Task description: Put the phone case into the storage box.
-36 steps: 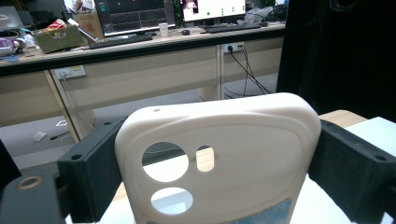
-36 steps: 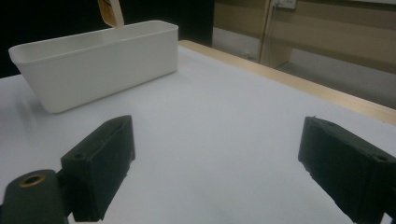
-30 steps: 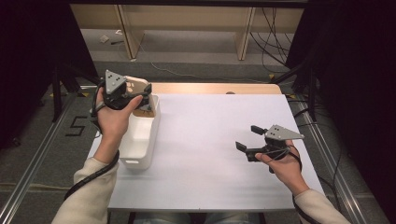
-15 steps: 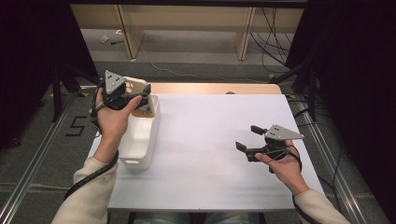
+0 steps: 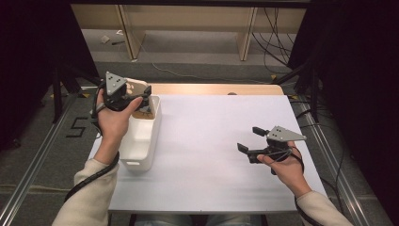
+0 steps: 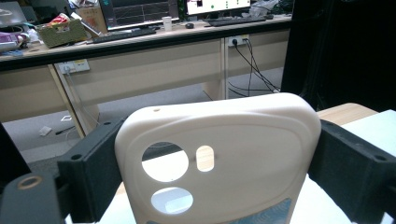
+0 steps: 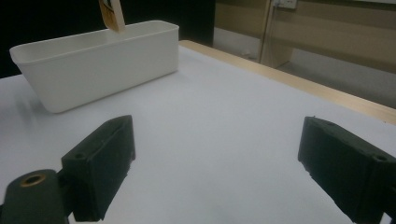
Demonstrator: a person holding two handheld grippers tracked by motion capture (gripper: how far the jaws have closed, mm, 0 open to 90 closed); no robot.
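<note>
**Phone case held over the bin's far end**

Nearby, the right gripper [image 5: 249, 140] rests on the white table [image 5: 211, 141] in the person's hand, jaws spread wide with nothing between them. Across the table, the left gripper [image 5: 141, 94] is clamped on a cream plastic phone case with round camera cut-outs [image 6: 219, 158], gripped by its two side edges. The case hangs above the far end of the white rectangular plastic bin [image 5: 141, 141], not yet lowered in. Nothing has shifted over the last second: both hands are as they were, the grip unchanged. My read: a pause before the drop. A "5" is marked on the floor [image 5: 77, 127] left of the table; the writing on the far monitors is illegible.
</note>
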